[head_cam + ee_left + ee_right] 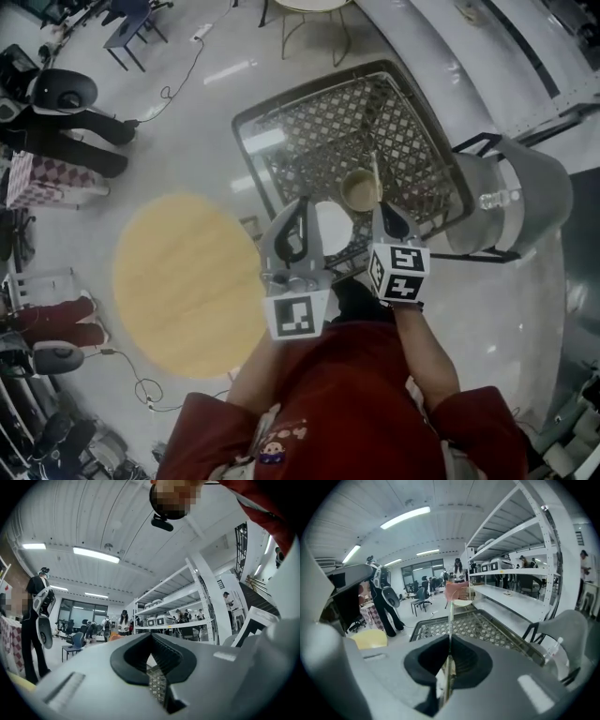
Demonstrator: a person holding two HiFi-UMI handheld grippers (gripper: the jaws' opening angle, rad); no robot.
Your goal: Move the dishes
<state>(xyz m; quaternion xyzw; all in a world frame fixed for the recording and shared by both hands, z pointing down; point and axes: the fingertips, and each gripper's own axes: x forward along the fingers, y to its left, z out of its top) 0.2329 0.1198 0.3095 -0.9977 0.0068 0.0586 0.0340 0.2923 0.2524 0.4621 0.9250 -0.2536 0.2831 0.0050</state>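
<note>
shining floor (192, 117) bears lattice table (314, 141), yellow tabletop (178, 281).

Ceiling tube lights (96, 555) brighten the room, glare streaks the floor (230, 70), and gripper views bulge with dark corners.

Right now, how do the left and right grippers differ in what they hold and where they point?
The right gripper is shut on a thin pale stick; the left gripper is shut with nothing seen between its jaws. The right gripper tilts down over the lattice table; the left gripper points nearly level toward the shelves. Both have their jaws closed.
</note>
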